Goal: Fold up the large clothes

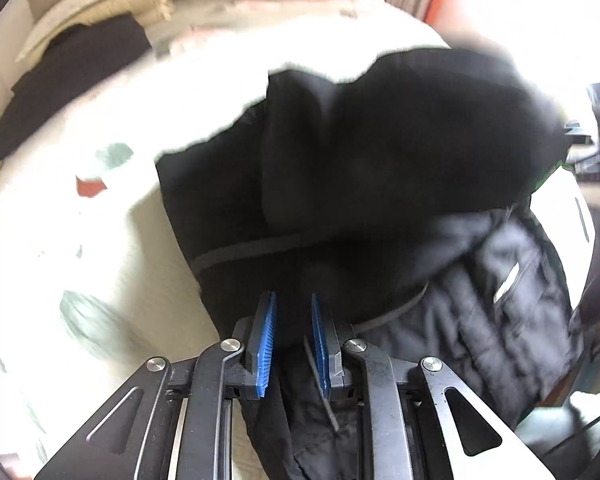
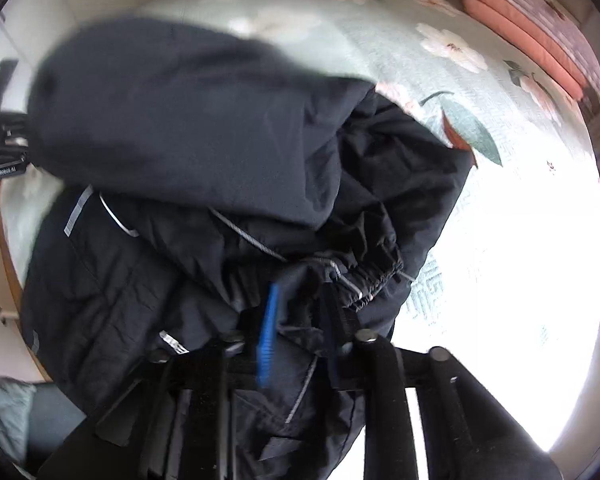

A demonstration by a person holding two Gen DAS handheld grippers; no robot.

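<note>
A large black quilted jacket (image 1: 380, 152) lies bunched on the bed, one part folded over the rest; grey piping and a reflective strip (image 2: 76, 210) show on it. My left gripper (image 1: 293, 336) points down at its near edge. Its blue pads (image 1: 265, 344) stand a little apart, with dark fabric and a grey strip loose in the gap. My right gripper (image 2: 300, 332) hangs over the gathered elastic hem (image 2: 364, 280). It is open, with fabric lying between its fingers and one blue pad (image 2: 269, 332) showing. The right gripper's body shows at the right edge of the left wrist view (image 1: 596, 136).
The floral bedspread (image 2: 440, 48) stretches around the jacket, overexposed to white at the right. Pink folded bedding (image 2: 516, 20) and cream pillows (image 1: 112, 0) lie at the head of the bed, beside another dark cloth (image 1: 68, 80). The bed's wooden edge (image 2: 10, 264) runs along the left.
</note>
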